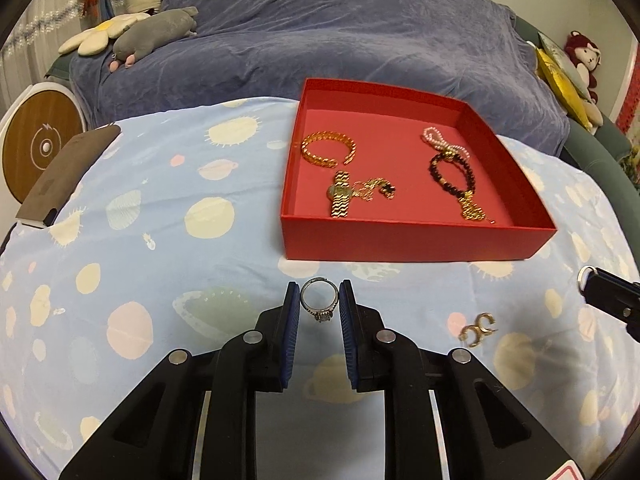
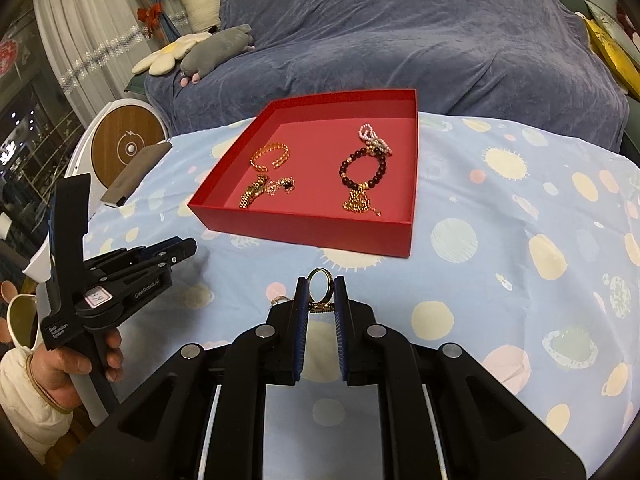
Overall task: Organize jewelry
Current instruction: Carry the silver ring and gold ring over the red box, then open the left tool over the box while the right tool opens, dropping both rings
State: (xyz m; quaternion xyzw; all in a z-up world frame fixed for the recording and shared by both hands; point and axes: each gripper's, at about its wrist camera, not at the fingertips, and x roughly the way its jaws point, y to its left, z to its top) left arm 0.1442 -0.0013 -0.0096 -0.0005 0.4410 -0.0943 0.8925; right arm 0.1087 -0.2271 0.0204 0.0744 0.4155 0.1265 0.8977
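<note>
I found each tool clamped on a ring: the left tool (image 1: 320,304) on a silver ring (image 1: 319,300), the right tool (image 2: 321,294) on a gold ring (image 2: 319,286). The red box (image 1: 400,236) lay ahead of both, right-forward of the left tool, roughly equally near.

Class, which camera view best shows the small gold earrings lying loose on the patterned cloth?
The left wrist view: the small gold earrings lie unobstructed. In the right wrist view, only a gold sliver peeks beside a gripper finger.
</note>
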